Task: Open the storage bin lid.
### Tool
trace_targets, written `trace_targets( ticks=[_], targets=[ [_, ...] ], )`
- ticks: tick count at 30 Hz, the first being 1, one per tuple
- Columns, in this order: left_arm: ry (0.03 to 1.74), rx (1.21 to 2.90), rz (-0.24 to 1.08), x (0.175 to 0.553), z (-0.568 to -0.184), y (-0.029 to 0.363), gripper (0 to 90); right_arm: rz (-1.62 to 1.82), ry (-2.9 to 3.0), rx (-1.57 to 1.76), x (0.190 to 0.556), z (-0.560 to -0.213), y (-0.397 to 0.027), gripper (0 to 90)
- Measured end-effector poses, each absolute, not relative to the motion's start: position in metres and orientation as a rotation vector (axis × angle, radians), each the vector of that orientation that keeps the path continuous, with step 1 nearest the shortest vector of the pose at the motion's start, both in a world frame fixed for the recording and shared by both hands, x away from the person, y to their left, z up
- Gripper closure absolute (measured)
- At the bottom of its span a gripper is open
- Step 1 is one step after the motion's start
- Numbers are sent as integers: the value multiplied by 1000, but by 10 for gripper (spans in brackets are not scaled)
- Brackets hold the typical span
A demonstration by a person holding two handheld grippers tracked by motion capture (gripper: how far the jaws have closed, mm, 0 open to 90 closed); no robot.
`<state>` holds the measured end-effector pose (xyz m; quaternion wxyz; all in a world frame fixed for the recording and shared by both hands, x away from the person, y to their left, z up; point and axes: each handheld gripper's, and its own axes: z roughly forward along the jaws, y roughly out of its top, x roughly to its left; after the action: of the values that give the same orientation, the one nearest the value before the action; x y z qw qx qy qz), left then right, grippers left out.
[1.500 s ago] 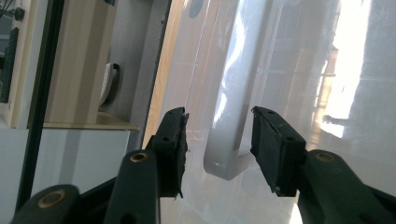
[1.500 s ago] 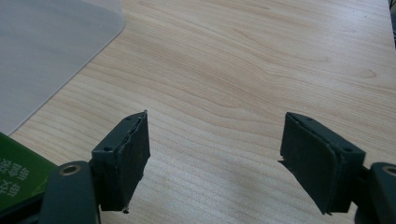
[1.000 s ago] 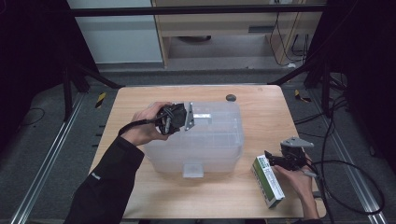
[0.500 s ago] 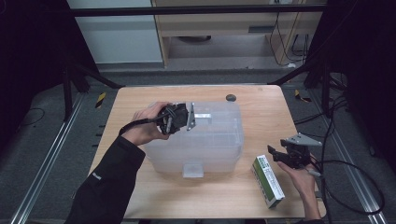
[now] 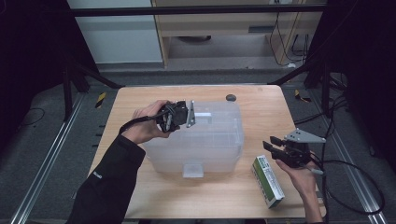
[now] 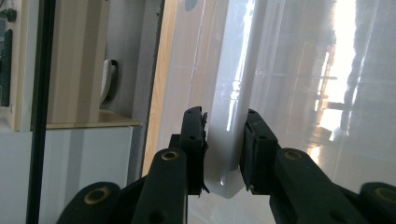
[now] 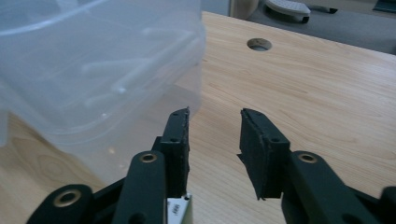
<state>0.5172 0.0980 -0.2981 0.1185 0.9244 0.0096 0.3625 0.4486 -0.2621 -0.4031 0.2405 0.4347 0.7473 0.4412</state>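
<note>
So the left tool (image 5: 180,115) is pinching the white handle (image 6: 224,140) on top of the clear plastic bin (image 5: 210,140) mid-worktop (image 5: 140,98), while the right tool (image 5: 279,147), jaws just closing on nothing, hovers above the green box (image 5: 267,179) beside it.

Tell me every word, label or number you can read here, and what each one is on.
green and white box: printing on its top and side, too small and blurred to read.
sleeve: a small white mark near the cuff, too small to read.
clear plastic bin: no lettering that can be seen.
green and white box, right gripper view: dark print on a white corner, too blurred to read.
Nothing can be quoted as it reads.
</note>
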Motion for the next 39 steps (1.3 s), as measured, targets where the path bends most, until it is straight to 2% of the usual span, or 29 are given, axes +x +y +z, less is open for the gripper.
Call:
trace_targets(
  ticks=[21,39],
  targets=[
    [82,2691,1075,529,-287,97,716,1249,2198,1116,440,-391,-234,889],
    [141,2662,1117,541,-281,97,706,1272,2249,1084,440,-395,-221,900]
  ],
)
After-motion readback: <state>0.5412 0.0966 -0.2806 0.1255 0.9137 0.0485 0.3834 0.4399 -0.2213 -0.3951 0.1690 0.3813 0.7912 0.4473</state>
